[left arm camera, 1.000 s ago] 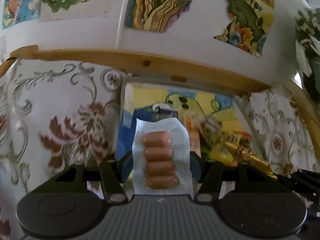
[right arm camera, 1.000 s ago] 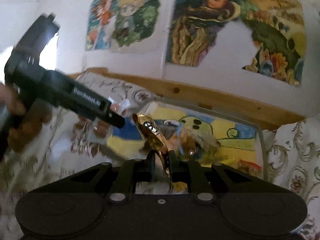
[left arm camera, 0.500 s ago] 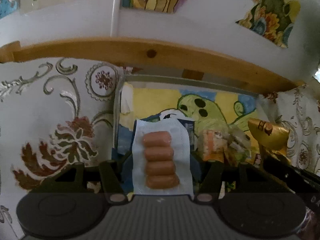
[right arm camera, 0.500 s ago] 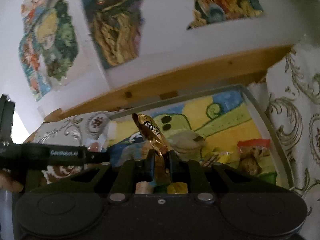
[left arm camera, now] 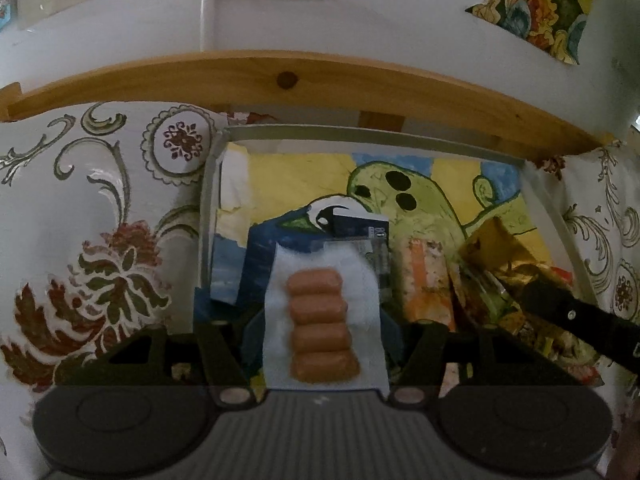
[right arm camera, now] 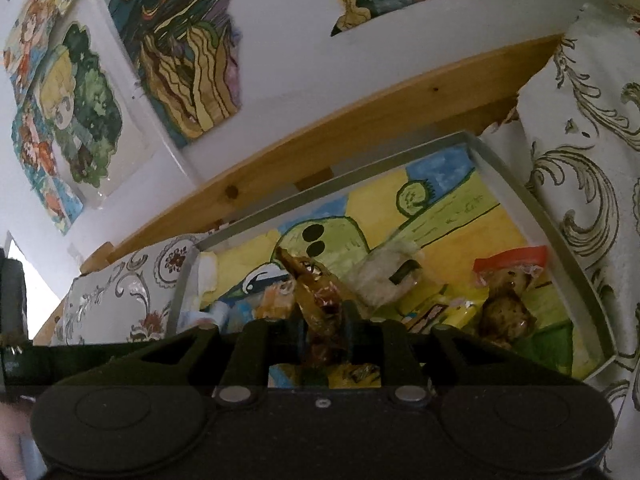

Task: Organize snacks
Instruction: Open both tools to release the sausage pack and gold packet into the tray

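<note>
Left wrist view: the left gripper (left arm camera: pixel 322 320) is gripping a sausage pack (left arm camera: pixel 323 330) over the tray's (left arm camera: pixel 360 133) near left corner; the right gripper (right arm camera: pixel 326 334) is pinching a gold wrapper (right arm camera: pixel 316 296) above the snack pile (right arm camera: pixel 460 304). Both loads are likely awaiting lowering, then release.

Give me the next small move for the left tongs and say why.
Probably lower and open: the left tongs hold the sausage pack over the tray, with snacks already inside. The right tongs grip a gold wrapper alongside.
</note>
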{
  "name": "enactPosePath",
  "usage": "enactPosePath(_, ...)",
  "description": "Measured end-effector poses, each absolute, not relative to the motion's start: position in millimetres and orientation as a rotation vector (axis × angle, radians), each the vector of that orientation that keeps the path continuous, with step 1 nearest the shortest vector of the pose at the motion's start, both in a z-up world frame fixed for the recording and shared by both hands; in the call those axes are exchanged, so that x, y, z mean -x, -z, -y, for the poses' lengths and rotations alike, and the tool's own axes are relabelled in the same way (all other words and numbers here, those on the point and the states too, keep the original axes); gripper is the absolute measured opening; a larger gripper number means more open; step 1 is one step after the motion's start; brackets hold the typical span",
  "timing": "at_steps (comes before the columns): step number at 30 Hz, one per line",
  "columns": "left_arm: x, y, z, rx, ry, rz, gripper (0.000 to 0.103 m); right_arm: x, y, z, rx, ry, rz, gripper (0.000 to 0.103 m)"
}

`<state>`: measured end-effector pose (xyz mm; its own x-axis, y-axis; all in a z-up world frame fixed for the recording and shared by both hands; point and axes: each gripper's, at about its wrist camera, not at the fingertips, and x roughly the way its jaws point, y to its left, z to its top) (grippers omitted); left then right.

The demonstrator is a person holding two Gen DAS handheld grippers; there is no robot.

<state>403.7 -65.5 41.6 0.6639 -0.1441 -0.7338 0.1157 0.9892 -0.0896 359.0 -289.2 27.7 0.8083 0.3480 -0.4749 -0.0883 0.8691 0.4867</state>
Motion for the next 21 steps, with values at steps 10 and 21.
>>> enactPosePath(10, -399.2, -50.8, 67.5, 0.038, 0.143, -0.810, 0.074, -353.5, -31.7, 281.4, -0.409, -0.258, -0.572, 0.037)
enactPosePath(21, -394.1, -63.3, 56.6, 0.068, 0.098, -0.780, 0.087, -349.4, -35.2, 277.2, -0.390, -0.253, -0.560, 0.056)
